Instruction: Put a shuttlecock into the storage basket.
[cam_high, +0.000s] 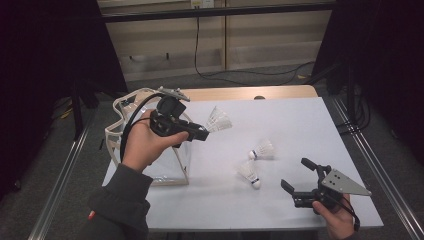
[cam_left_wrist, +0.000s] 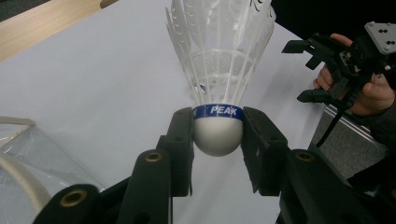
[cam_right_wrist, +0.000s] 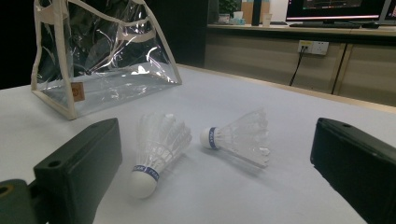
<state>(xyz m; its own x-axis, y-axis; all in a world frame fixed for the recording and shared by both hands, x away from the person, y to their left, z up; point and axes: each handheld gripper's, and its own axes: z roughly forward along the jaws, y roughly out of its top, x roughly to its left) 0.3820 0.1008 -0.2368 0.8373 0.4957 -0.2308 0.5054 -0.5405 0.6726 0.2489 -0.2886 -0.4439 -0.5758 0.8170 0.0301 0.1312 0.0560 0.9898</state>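
Jaws of the left gripper (cam_left_wrist: 218, 135) clamped on the white rounded cork of a feathered shuttlecock with a blue band (cam_left_wrist: 219, 70), held aloft beside the clear plastic tote bag with cream trim (cam_high: 150, 150). Jaws of the right gripper (cam_high: 300, 177) spread wide and empty, low over the pale worktop (cam_high: 300, 120). Judged about a third done: one shuttlecock lifted, not yet bagged; two more white shuttlecocks (cam_right_wrist: 156, 149) (cam_right_wrist: 240, 135) lying between the grippers. Nothing blocking the bag's mouth, as far as visible.
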